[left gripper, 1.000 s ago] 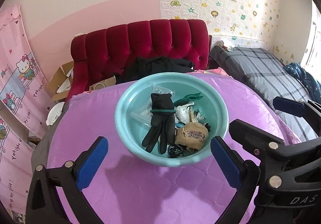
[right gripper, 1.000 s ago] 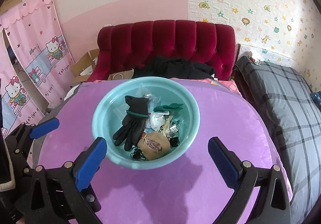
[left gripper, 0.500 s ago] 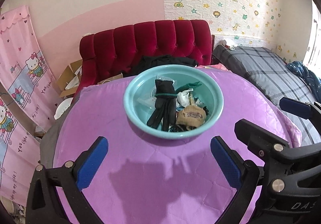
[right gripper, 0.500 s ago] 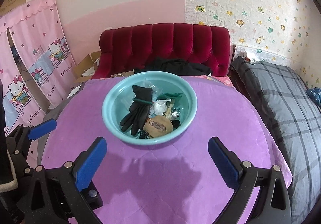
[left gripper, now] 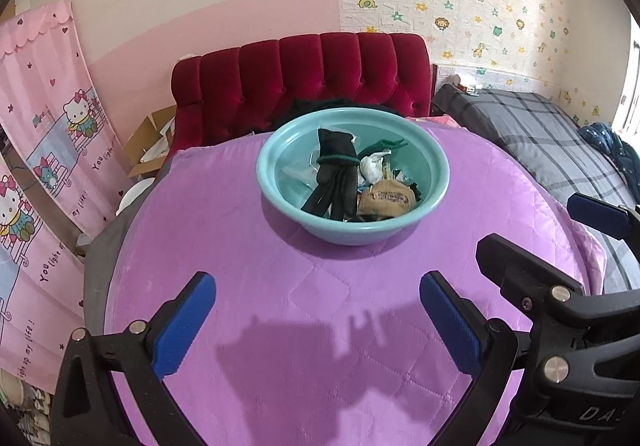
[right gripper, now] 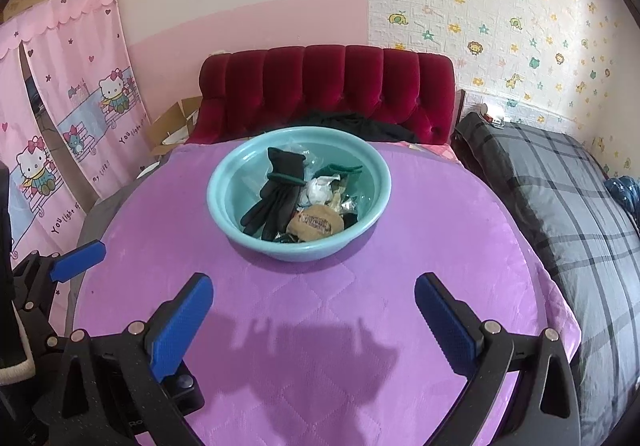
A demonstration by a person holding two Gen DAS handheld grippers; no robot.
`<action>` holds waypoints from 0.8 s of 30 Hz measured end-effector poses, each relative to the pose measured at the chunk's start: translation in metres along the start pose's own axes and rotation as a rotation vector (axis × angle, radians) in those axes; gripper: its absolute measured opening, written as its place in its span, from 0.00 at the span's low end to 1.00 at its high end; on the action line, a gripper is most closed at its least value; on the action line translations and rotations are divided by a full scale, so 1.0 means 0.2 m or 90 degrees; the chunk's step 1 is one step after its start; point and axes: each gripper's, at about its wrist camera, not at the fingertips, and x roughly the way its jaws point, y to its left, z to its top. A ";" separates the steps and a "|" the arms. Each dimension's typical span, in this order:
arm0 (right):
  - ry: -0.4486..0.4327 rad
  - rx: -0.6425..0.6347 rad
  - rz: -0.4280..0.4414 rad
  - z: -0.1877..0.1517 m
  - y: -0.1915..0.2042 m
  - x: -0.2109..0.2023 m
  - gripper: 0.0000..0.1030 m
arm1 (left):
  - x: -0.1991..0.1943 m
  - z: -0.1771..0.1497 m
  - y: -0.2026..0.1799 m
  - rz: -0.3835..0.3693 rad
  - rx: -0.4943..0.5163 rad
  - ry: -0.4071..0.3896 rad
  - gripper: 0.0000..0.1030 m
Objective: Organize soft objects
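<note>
Purple quilted cover (left gripper: 248, 246): this is the largest surface in front of you; it spreads under both tools and carries the basin. Shadows of your tools fall on its near part.
Red tufted headboard (left gripper: 304, 82): it stands upright behind the cover, beyond the basin, with dark clothing (right gripper: 356, 124) bunched at its foot.
Grey plaid bedding (right gripper: 560, 198): it lies to your right of the purple cover.
Pink cartoon curtain (left gripper: 52, 118): it hangs on your left, with an opened cardboard box (left gripper: 150, 142) near the headboard's left end.
Teal basin (left gripper: 276, 186): it sits on the far middle of the cover, well apart from both tools, and holds all the soft items.
Black glove (left gripper: 336, 176): it lies in the basin's left half, fingers pointing toward you, with a dark green band around its wrist.
Tan pouch (left gripper: 386, 200): it rests against the near inner wall, just beside the glove's fingers.
White crumpled piece (left gripper: 372, 166): it sits mid-basin, right of the glove.
Green cloth (left gripper: 386, 145): it lies toward the far right wall. Smaller items beneath are too tangled to identify.
Left gripper (left gripper: 318, 320): your jaws are spread wide, holding nothing, above the near cover.
Right gripper (right gripper: 314, 320): likewise spread wide and unloaded, beside the left one.
</note>
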 end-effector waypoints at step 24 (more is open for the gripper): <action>0.005 -0.002 -0.001 -0.02 0.01 -0.01 1.00 | -0.01 -0.03 0.00 0.005 -0.013 0.007 1.00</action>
